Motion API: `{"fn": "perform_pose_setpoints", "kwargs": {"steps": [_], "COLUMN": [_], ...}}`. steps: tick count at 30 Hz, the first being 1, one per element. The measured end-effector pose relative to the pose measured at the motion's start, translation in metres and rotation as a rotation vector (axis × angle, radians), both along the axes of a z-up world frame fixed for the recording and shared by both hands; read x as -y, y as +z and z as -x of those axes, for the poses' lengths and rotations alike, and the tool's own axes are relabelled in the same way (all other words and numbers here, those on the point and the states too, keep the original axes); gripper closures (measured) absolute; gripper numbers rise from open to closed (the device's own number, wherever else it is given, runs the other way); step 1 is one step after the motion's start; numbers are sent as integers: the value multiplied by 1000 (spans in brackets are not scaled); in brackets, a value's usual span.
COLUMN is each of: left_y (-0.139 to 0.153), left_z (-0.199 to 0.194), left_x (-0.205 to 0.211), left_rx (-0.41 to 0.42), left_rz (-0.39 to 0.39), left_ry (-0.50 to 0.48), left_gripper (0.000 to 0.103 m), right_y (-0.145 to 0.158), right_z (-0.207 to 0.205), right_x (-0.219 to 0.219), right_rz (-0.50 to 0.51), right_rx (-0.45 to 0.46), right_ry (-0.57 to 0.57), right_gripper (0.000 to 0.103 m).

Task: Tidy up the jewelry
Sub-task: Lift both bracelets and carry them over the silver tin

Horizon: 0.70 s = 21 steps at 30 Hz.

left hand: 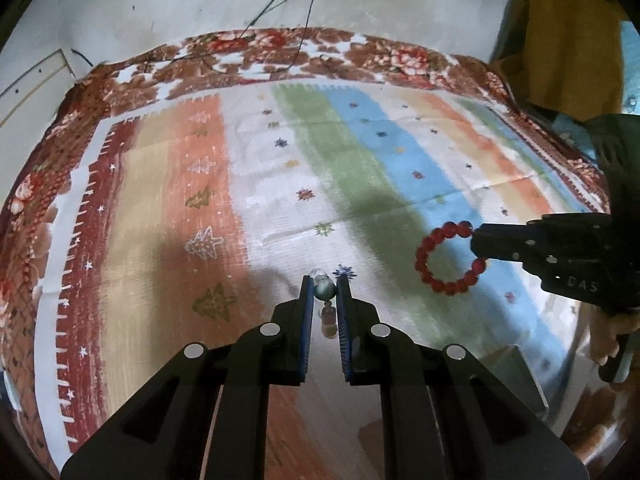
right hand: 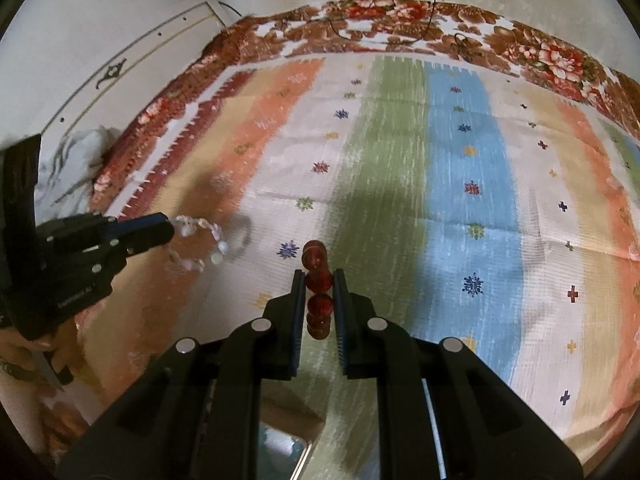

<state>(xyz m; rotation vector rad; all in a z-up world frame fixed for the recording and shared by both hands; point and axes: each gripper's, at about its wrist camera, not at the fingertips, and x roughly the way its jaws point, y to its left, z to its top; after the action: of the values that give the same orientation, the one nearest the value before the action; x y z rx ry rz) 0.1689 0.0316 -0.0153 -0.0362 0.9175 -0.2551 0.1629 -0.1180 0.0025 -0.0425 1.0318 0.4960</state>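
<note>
My left gripper (left hand: pixel 325 284) is shut on a pale bead bracelet (left hand: pixel 325 289), pinching a grey-green bead. From the right wrist view that gripper (right hand: pixel 170 226) holds the pale bracelet (right hand: pixel 204 244) as a loop above the cloth. My right gripper (right hand: pixel 319 280) is shut on a red bead bracelet (right hand: pixel 318 280), seen edge-on between the fingers. In the left wrist view the right gripper (left hand: pixel 478 246) holds the red bracelet (left hand: pixel 444 258) as an open ring above the cloth.
A striped patterned cloth (left hand: pixel 280 168) covers a bed with a brown floral blanket (left hand: pixel 260 48). A clear box edge (right hand: pixel 288 452) shows below my right gripper. White wall with cables (left hand: pixel 296 0) lies behind. Yellow fabric (left hand: pixel 568 40) hangs at the right.
</note>
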Motion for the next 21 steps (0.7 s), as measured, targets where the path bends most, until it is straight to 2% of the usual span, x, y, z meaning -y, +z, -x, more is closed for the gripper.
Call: {"fn": "perform_pose_setpoints", "kwargs": {"steps": [13,21], "left_y": [30,38], "left_z": [47,83], "left_x": [15,28], "left_rx": [75,101], "left_rz": [60,87], "left_ry": [-42,-79], "left_gripper": [92,92], "right_y": [38,48], "right_z": [52,79], "right_x": [1,6], "right_rz": [-49,-74], "right_rx": [91,117], "right_ry": [66,94], "right_gripper": [88,88]}}
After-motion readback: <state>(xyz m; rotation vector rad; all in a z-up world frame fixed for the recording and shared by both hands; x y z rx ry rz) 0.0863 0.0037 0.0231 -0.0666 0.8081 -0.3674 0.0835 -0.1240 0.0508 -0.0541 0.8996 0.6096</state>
